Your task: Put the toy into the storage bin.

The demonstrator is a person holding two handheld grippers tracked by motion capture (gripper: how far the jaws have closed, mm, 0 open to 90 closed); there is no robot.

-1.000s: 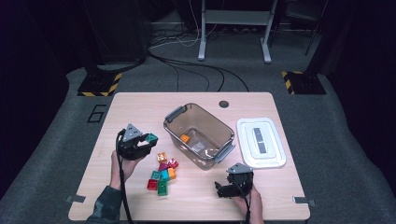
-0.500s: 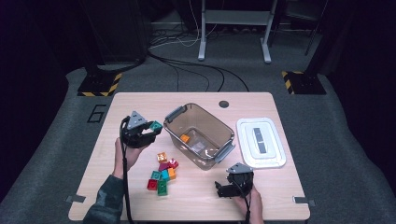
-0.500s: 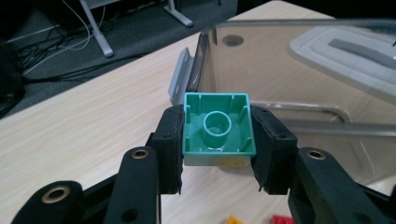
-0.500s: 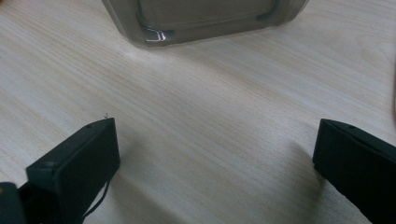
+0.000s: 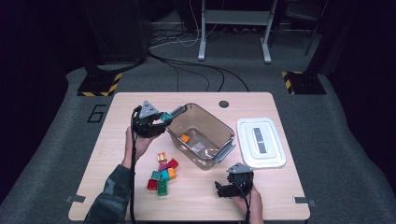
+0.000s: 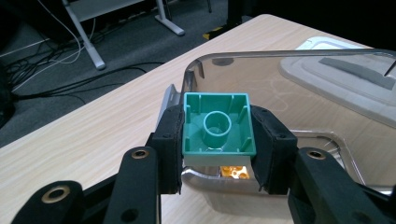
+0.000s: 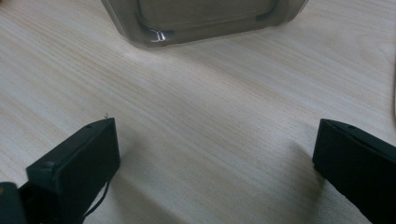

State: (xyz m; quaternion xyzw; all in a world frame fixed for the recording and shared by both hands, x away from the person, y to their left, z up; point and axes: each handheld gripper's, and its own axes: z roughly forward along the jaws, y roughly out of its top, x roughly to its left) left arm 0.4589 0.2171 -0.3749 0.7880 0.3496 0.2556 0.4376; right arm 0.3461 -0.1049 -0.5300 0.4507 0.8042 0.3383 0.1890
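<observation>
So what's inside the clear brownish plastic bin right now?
The clear brownish plastic bin holds one orange toy brick on its floor. A pale patch beside it is too blurred to tell. The left gripper covers part of the near floor.

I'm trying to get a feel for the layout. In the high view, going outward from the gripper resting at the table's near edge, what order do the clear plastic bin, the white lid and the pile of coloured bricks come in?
From the right gripper:
1. Clear plastic bin, just beyond it; nearest.
2. White lid, beyond and to its right.
3. Pile of coloured bricks, off to its left; close to the lid's distance, hard to call.
</observation>
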